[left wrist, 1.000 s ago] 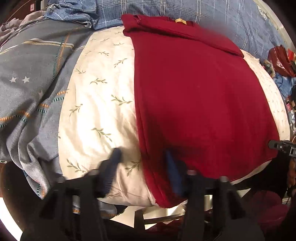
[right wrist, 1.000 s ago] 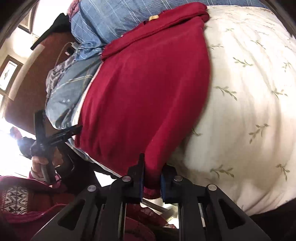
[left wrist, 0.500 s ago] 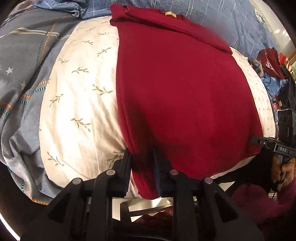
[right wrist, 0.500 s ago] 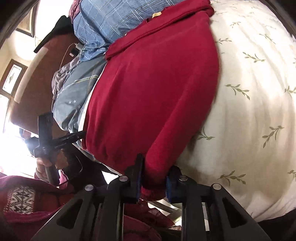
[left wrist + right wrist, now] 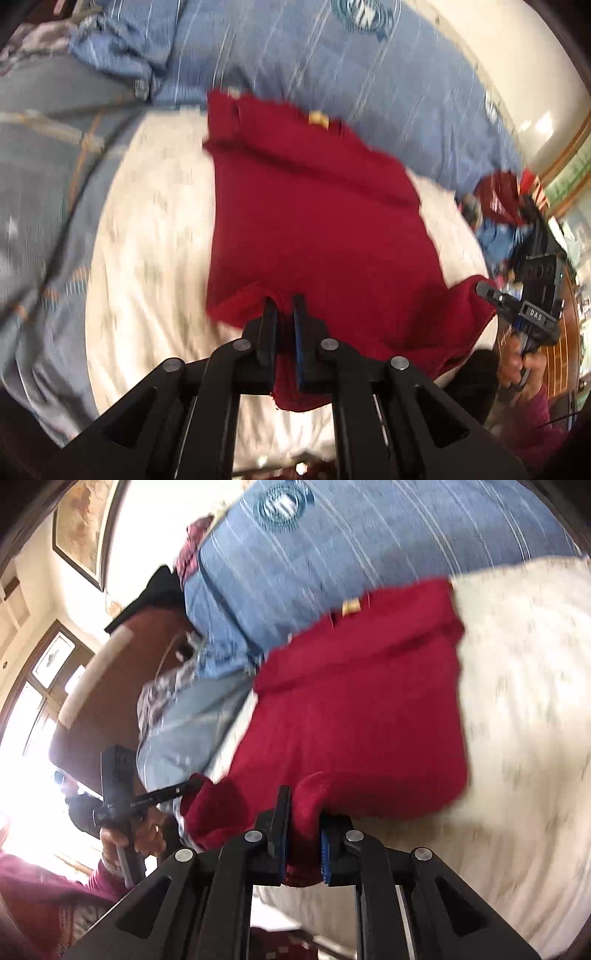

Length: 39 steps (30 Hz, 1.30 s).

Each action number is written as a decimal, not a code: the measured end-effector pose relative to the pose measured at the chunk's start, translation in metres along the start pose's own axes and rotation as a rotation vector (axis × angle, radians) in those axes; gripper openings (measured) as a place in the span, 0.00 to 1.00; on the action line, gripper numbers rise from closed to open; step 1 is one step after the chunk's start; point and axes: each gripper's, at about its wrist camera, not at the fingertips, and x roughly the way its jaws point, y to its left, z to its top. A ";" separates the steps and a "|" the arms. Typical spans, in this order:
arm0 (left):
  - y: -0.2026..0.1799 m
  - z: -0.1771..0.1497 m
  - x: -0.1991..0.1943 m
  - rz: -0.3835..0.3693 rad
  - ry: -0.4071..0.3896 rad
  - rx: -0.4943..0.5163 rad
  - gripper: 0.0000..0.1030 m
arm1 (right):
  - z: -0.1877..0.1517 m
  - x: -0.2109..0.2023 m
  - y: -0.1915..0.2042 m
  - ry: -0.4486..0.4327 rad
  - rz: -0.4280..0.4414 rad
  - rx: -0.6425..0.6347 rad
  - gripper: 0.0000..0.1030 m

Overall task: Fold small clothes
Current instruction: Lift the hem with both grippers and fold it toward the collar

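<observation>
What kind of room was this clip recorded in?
Most likely a bedroom in a home. The dark red knit garment lies on a cream leaf-print bedsheet, with a blue plaid duvet bunched behind it. A framed picture on the wall also suggests a lived-in room.

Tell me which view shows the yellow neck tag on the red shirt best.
Right wrist. The yellow tag sits at the collar of the red shirt, larger there, though motion-blurred. Left wrist shows the same tag at the shirt's far edge, smaller and equally blurred. No print is readable in either view.
</observation>
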 end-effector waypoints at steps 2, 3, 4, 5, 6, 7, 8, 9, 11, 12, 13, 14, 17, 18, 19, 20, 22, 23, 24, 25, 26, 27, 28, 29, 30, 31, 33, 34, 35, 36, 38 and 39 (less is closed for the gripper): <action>-0.003 0.015 0.004 0.022 -0.046 0.005 0.05 | 0.017 0.002 0.000 -0.045 -0.027 -0.017 0.11; -0.005 0.026 0.008 0.030 -0.065 -0.002 0.05 | 0.024 0.003 -0.002 -0.061 -0.029 -0.017 0.11; -0.001 0.031 0.006 0.027 -0.077 -0.004 0.05 | 0.033 0.006 -0.003 -0.087 -0.039 -0.013 0.11; -0.002 0.040 0.008 0.026 -0.097 -0.002 0.05 | 0.041 0.008 -0.005 -0.104 -0.045 -0.012 0.11; -0.005 0.050 0.011 0.038 -0.120 0.004 0.05 | 0.047 0.011 -0.005 -0.118 -0.048 -0.010 0.11; -0.004 0.055 0.012 0.049 -0.135 0.011 0.05 | 0.056 0.014 -0.007 -0.136 -0.054 -0.009 0.11; -0.006 0.062 0.016 0.069 -0.153 0.023 0.05 | 0.062 0.019 -0.006 -0.147 -0.067 -0.012 0.11; -0.009 0.071 0.022 0.101 -0.173 0.038 0.05 | 0.069 0.023 -0.009 -0.155 -0.083 -0.015 0.11; -0.005 0.082 0.029 0.126 -0.185 0.043 0.05 | 0.082 0.030 -0.015 -0.169 -0.103 0.000 0.11; -0.003 0.089 0.036 0.135 -0.184 0.039 0.05 | 0.082 0.030 -0.015 -0.169 -0.103 0.000 0.11; 0.001 0.093 0.041 0.141 -0.181 0.034 0.05 | 0.092 0.035 -0.019 -0.174 -0.111 0.008 0.11; 0.004 0.096 0.043 0.144 -0.179 0.030 0.05 | 0.097 0.038 -0.020 -0.176 -0.115 0.009 0.11; 0.008 0.105 0.057 0.168 -0.172 0.011 0.05 | 0.108 0.043 -0.025 -0.166 -0.136 -0.008 0.11; 0.010 0.108 0.061 0.171 -0.170 0.006 0.05 | 0.108 0.043 -0.025 -0.166 -0.136 -0.008 0.11; 0.009 0.109 0.062 0.174 -0.169 0.005 0.05 | 0.110 0.045 -0.025 -0.163 -0.146 -0.014 0.11; 0.009 0.111 0.065 0.178 -0.167 0.005 0.05 | 0.114 0.050 -0.027 -0.155 -0.157 -0.018 0.11; 0.008 0.114 0.070 0.188 -0.169 0.011 0.05 | 0.119 0.056 -0.029 -0.152 -0.172 -0.023 0.11; 0.007 0.117 0.072 0.195 -0.172 0.017 0.05 | 0.121 0.058 -0.030 -0.154 -0.184 -0.028 0.11; 0.007 0.119 0.074 0.200 -0.175 0.021 0.05 | 0.124 0.060 -0.031 -0.155 -0.197 -0.035 0.11; 0.006 0.122 0.076 0.206 -0.179 0.027 0.05 | 0.127 0.063 -0.032 -0.156 -0.208 -0.039 0.11; 0.005 0.124 0.077 0.211 -0.181 0.031 0.05 | 0.129 0.065 -0.033 -0.157 -0.211 -0.037 0.11; 0.005 0.127 0.078 0.214 -0.183 0.034 0.05 | 0.131 0.066 -0.035 -0.158 -0.210 -0.034 0.11; 0.005 0.129 0.079 0.217 -0.185 0.036 0.05 | 0.134 0.068 -0.037 -0.159 -0.210 -0.031 0.11; 0.004 0.131 0.080 0.220 -0.186 0.037 0.05 | 0.136 0.069 -0.038 -0.161 -0.211 -0.031 0.11; 0.004 0.133 0.081 0.223 -0.187 0.037 0.05 | 0.138 0.070 -0.039 -0.165 -0.211 -0.033 0.11; 0.004 0.135 0.082 0.227 -0.188 0.038 0.05 | 0.140 0.071 -0.040 -0.168 -0.211 -0.032 0.11; 0.004 0.137 0.084 0.232 -0.189 0.039 0.05 | 0.143 0.073 -0.042 -0.169 -0.213 -0.030 0.11; 0.004 0.139 0.085 0.234 -0.190 0.040 0.05 | 0.143 0.073 -0.042 -0.169 -0.213 -0.030 0.11; 0.004 0.140 0.086 0.236 -0.190 0.041 0.05 | 0.146 0.075 -0.042 -0.169 -0.214 -0.030 0.11; 0.005 0.141 0.087 0.238 -0.190 0.041 0.05 | 0.151 0.079 -0.045 -0.167 -0.213 -0.028 0.11; 0.005 0.144 0.090 0.243 -0.188 0.039 0.05 | 0.155 0.084 -0.048 -0.161 -0.217 -0.025 0.11; 0.006 0.146 0.092 0.246 -0.188 0.039 0.05 | 0.155 0.084 -0.048 -0.161 -0.217 -0.025 0.11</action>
